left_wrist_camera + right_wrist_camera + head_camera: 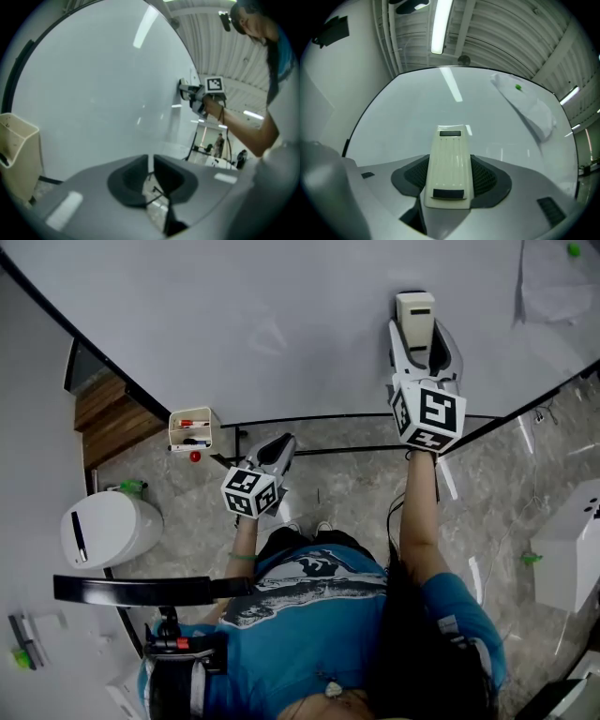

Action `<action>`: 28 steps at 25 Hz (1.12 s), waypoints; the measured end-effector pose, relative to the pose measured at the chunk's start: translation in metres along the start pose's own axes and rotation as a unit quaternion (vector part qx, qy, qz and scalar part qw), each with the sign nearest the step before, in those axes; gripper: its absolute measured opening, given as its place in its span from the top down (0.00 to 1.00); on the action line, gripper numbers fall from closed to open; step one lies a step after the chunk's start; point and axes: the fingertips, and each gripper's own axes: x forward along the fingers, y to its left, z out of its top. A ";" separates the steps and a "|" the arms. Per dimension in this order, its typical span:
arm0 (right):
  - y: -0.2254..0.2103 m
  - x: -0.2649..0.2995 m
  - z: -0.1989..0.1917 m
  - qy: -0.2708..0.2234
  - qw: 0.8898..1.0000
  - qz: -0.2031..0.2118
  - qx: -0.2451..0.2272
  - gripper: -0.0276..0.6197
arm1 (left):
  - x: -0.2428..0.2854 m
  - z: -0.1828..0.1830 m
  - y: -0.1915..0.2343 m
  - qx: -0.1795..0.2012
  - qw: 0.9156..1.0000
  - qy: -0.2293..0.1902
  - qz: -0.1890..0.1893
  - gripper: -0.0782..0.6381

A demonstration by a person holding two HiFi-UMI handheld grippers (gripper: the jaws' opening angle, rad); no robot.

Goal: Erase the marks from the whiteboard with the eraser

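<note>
Eraser (414, 313), 1: clamped between fingers of right gripper (424, 345), against whiteboard (234, 324), 1, at 1 o'clock; left gripper (273, 457) fingers together, empty.

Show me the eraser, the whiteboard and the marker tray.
eraser (449, 161), right gripper view, middle of its back.
whiteboard (234, 324), head view, bare surface.
marker tray (216, 430), head view, side wall.

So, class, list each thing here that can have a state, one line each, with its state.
whiteboard: no marks visible
eraser: clamped in the right gripper, against the whiteboard
right gripper: shut on the eraser
left gripper: shut, empty
marker holder: holding markers
</note>
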 end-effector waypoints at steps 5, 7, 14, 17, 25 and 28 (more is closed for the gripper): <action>-0.085 -0.011 0.002 0.021 0.997 -0.071 0.023 0.55 | 0.007 0.002 -0.010 0.004 1.000 0.003 -0.015 0.85; -0.100 -0.012 0.000 0.029 0.996 -0.080 0.025 0.55 | 0.009 0.000 -0.013 0.005 1.000 0.006 -0.020 0.85; -0.102 -0.011 -0.002 0.037 0.996 -0.080 0.027 0.55 | 0.009 -0.002 -0.014 0.005 1.000 0.009 -0.020 0.85; -0.089 -0.009 0.000 0.034 0.996 -0.073 0.030 0.55 | 0.008 -0.002 -0.012 0.003 1.000 0.009 -0.016 0.85; 0.009 0.004 -0.005 0.030 0.999 -0.025 -0.011 0.55 | 0.003 -0.003 -0.001 -0.001 1.000 0.005 -0.006 0.85; 0.052 0.010 -0.011 0.036 0.999 0.004 -0.029 0.55 | 0.001 -0.002 0.004 -0.004 1.000 0.002 0.002 0.85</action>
